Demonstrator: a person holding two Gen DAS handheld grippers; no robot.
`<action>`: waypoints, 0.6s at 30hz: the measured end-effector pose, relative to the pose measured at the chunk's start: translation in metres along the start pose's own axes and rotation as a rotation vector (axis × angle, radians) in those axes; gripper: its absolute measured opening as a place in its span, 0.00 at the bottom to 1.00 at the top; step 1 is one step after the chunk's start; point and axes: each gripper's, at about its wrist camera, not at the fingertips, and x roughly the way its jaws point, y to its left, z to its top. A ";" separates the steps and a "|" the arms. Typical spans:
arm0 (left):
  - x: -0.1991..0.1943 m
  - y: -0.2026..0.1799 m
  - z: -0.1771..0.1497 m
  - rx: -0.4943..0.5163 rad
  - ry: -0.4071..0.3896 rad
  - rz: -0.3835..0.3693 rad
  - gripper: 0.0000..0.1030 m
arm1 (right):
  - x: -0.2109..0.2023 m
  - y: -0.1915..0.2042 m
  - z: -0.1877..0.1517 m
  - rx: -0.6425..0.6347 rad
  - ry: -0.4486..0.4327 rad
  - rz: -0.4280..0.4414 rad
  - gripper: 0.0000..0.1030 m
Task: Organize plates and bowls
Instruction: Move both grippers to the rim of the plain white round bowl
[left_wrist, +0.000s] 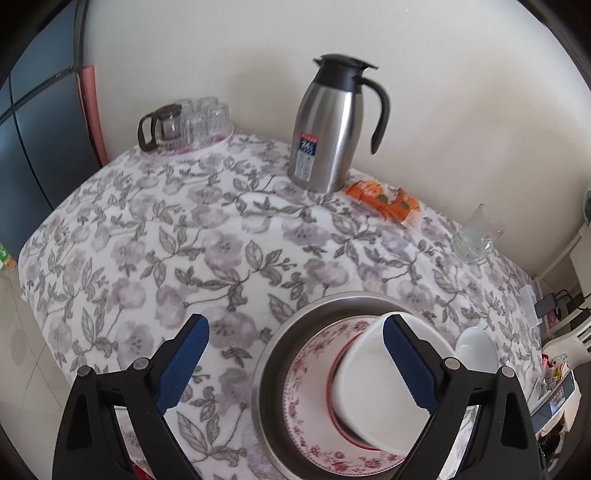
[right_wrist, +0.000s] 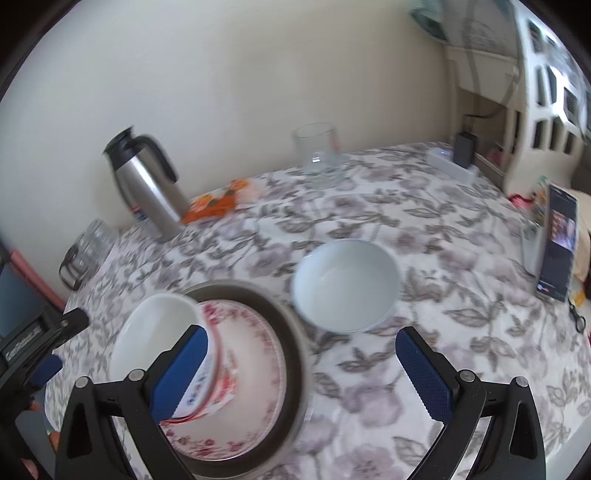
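Note:
A round steel pan (left_wrist: 269, 354) (right_wrist: 293, 332) sits near the front of the flowered tablecloth and holds a pink-flowered plate (left_wrist: 306, 369) (right_wrist: 258, 354). On that plate a white bowl with red markings (left_wrist: 365, 369) (right_wrist: 155, 328) leans tilted. A second plain white bowl (left_wrist: 474, 349) (right_wrist: 345, 284) stands upright on the cloth to the right of the pan. My left gripper (left_wrist: 295, 365) (right_wrist: 62, 343) is open above the pan's left side, its right finger in front of the tilted bowl. My right gripper (right_wrist: 303, 373) is open wide over the cloth between pan and plain bowl, pressing on nothing.
By the back wall stand a steel thermos jug (left_wrist: 332, 125) (right_wrist: 147, 184), a tray of upturned glasses (left_wrist: 199, 118), orange packets (left_wrist: 384, 199) and a glass pitcher (right_wrist: 317, 155). A phone on a stand (right_wrist: 557, 243) and a power strip (right_wrist: 450, 162) sit at the right edge.

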 end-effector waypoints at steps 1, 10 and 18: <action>-0.003 -0.003 -0.001 0.002 -0.011 -0.002 0.93 | 0.000 -0.008 0.002 0.020 -0.001 -0.006 1.00; -0.033 -0.055 -0.015 0.082 -0.133 -0.109 0.93 | -0.001 -0.076 0.006 0.166 -0.009 -0.047 1.00; -0.049 -0.124 -0.035 0.250 -0.201 -0.241 0.93 | 0.000 -0.114 0.009 0.190 -0.030 -0.094 1.00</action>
